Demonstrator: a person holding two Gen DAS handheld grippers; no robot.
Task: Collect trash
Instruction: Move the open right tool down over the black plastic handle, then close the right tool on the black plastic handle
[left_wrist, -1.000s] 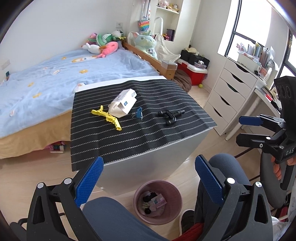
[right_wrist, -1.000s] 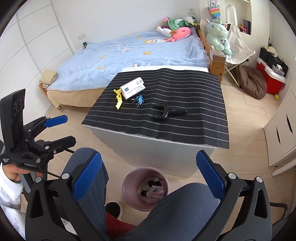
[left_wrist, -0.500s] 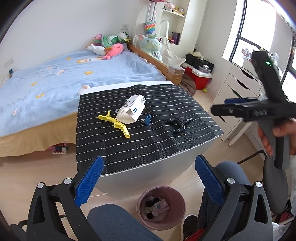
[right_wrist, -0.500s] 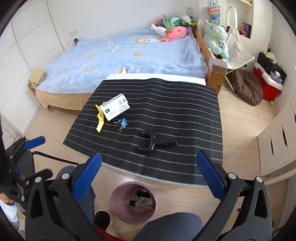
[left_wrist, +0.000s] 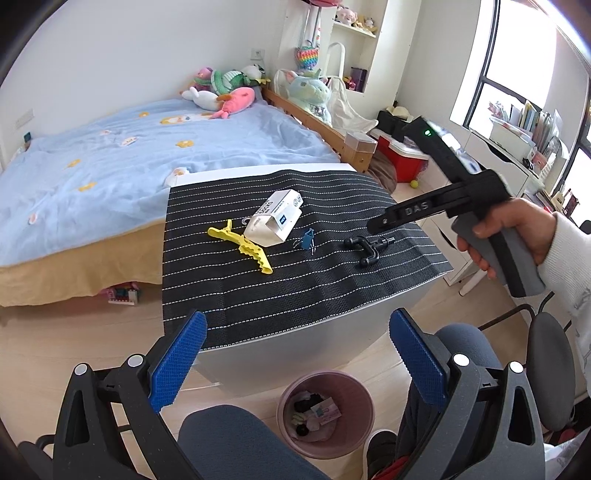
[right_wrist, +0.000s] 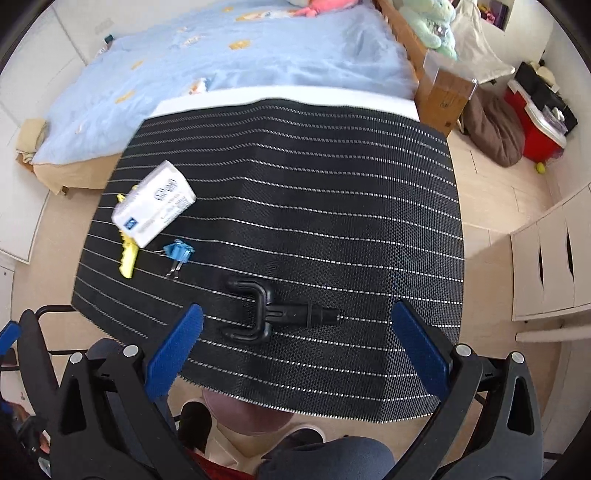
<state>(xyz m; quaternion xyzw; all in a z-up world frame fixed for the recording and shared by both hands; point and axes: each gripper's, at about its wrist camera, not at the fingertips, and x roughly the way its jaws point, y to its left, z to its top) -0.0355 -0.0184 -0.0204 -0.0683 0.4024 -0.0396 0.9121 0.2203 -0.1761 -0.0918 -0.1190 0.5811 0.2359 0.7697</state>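
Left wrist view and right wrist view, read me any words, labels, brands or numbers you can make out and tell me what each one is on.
"DAS": raised letters on the black body of the right gripper, left wrist view.
White box on the striped mat: dark print, round marks and a blue square logo, too small to read.
White box, right wrist view: motion-blurred, unreadable.
Pink paper in the trash bin: unreadable.

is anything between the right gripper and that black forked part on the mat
Nothing visible. The right gripper hovers open just short of the black forked part, with only bare striped mat between them. The white box, blue clip and yellow clip lie off to the left.
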